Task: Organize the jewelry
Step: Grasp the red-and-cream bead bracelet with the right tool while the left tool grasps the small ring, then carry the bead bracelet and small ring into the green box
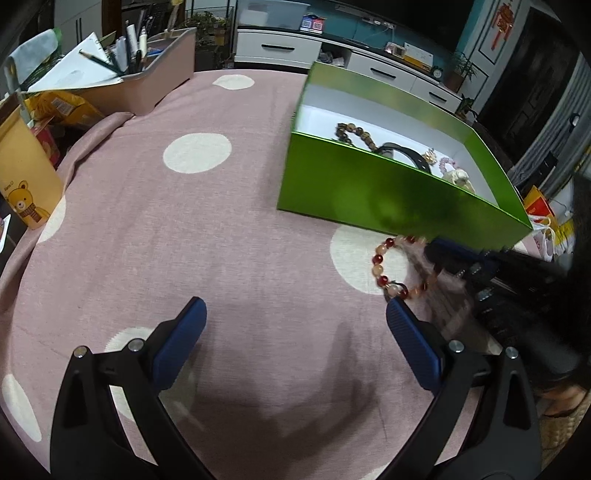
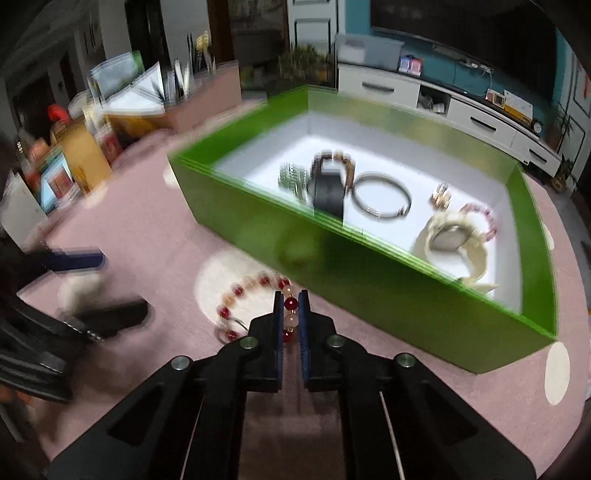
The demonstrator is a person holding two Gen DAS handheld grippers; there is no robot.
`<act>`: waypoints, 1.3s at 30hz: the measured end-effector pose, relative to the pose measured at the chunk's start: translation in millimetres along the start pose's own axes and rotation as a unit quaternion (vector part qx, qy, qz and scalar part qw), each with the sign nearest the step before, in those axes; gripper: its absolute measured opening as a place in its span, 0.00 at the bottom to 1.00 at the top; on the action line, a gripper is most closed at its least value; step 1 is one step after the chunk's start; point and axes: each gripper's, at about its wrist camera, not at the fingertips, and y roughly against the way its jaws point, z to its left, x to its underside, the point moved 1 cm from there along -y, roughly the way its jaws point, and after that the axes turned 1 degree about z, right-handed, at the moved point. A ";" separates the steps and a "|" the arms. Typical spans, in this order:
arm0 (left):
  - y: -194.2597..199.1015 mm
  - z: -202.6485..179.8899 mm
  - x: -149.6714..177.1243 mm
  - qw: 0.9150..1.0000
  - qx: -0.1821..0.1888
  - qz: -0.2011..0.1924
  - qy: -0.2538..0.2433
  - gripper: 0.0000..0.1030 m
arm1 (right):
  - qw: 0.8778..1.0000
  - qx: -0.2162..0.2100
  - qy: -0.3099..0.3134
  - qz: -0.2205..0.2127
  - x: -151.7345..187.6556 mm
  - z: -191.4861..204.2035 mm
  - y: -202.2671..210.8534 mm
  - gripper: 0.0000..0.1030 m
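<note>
- Yellow bear-print container [image 1: 26, 177], far left on table: small dark word printed above the cartoon bear, too tiny to make out.
- Red wall hanging [image 1: 504, 20], top right: shape only, no legible chars.
- Yellow/red package [image 1: 537, 206], right edge: print too blurred to read.
- Nothing else legible; right wrist view motion-blurred.

Right gripper [image 2: 287, 306] tilted downward, jaws pinched nearly together; left gripper [image 1: 295, 314] spread wide.

We see a pink bench cloth [image 1: 240, 240] dotted with cream circles. The box [image 2: 369, 280] is bright green outside, white inside. The bracelet [image 2: 255, 291] alternates red and peach beads, and our claws carry blue pads [image 1: 181, 343].
</note>
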 end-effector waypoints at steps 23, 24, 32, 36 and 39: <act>-39.2 -81.2 5.1 0.988 -0.001 -0.010 -0.151 0.28 | 0.991 -0.028 -0.094 -0.086 32.5 -66.1 89.6 0.07; -37.5 -81.8 5.8 0.988 0.001 -0.011 -0.154 0.25 | 0.991 -0.028 -0.095 -0.087 32.0 -66.0 89.5 0.07; -36.0 -79.2 5.7 0.990 0.015 -0.008 -0.141 0.18 | 0.991 -0.030 -0.100 -0.089 35.1 -67.6 90.9 0.07; -32.3 -76.5 6.3 0.992 0.022 -0.003 -0.127 0.18 | 0.990 -0.031 -0.099 -0.093 35.3 -67.9 93.4 0.07; -26.9 -73.0 7.8 0.993 0.026 -0.003 -0.117 0.18 | 0.990 -0.033 -0.098 -0.097 35.1 -67.0 96.6 0.07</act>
